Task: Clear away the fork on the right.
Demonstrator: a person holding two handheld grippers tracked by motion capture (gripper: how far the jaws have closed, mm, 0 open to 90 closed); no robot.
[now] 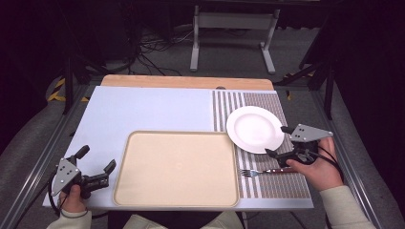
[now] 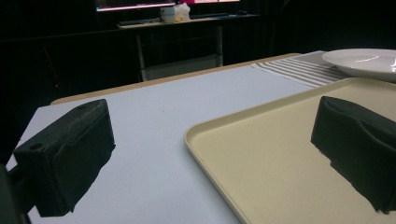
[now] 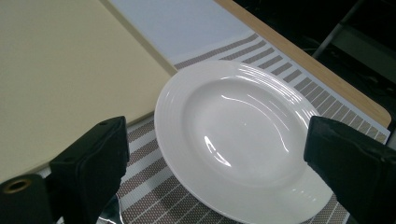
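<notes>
Left hand-held gripper [image 1: 98, 170], jaws wide and empty, idles beside the beige rectangular plastic tray [image 1: 176, 168]; right hand-held gripper [image 1: 281, 140], equally wide and empty, faces the round white ceramic plate [image 1: 254, 129] on the striped placemat [image 1: 267, 186]: judged approach stage; next, close on its rim

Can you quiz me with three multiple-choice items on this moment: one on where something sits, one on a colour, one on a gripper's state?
1. Where does the fork lie?
A. on the beige tray
B. on the striped placemat, on the near side of the white plate
C. on the plate

2. What colour is the tray?
A. beige
B. blue
C. black

3. How does the right gripper stand?
A. shut on the fork
B. shut on the plate rim
C. open, holding nothing

Answers: B, the high view shows the fork on the striped placemat, nearer the person than the plate. A, the tray is beige in every view. C, the right gripper view shows its jaws wide apart with the plate between them, untouched.
</notes>
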